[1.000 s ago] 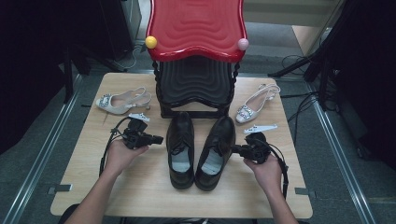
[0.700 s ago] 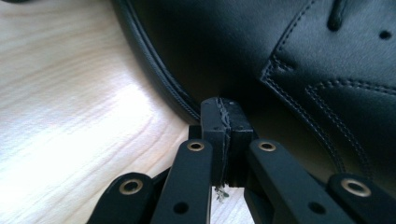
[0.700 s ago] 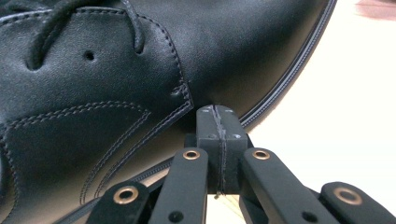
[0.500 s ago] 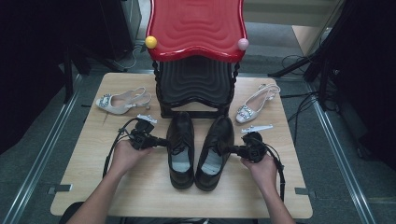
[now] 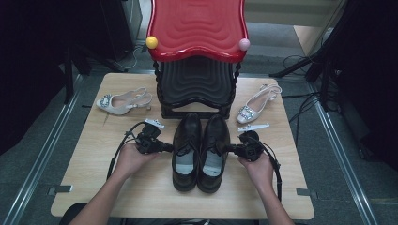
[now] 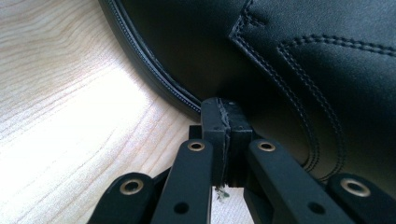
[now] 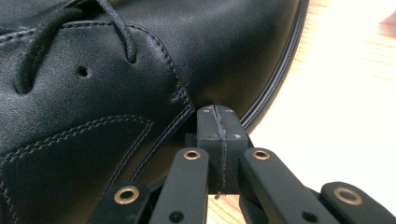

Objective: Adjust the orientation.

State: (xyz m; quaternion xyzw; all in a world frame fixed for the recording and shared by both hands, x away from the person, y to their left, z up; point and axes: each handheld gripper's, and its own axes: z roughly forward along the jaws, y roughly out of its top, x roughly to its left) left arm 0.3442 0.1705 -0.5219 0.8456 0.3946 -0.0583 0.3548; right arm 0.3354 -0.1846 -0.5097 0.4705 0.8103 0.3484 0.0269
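Both tongs, left (image 5: 165, 147) and right (image 5: 224, 148), closed empty, press the black shoes (image 5: 199, 152) together; next likely a steady push toward the rack (image 5: 196, 86).

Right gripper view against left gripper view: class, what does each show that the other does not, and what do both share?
Right gripper view alone: the black laces and a small punched hole on the right black leather shoe. Left gripper view alone: the left black leather shoe, its side with curved double stitching. Both: shut black jaws pressed against a shoe's side near the welt, on the pale wooden table.
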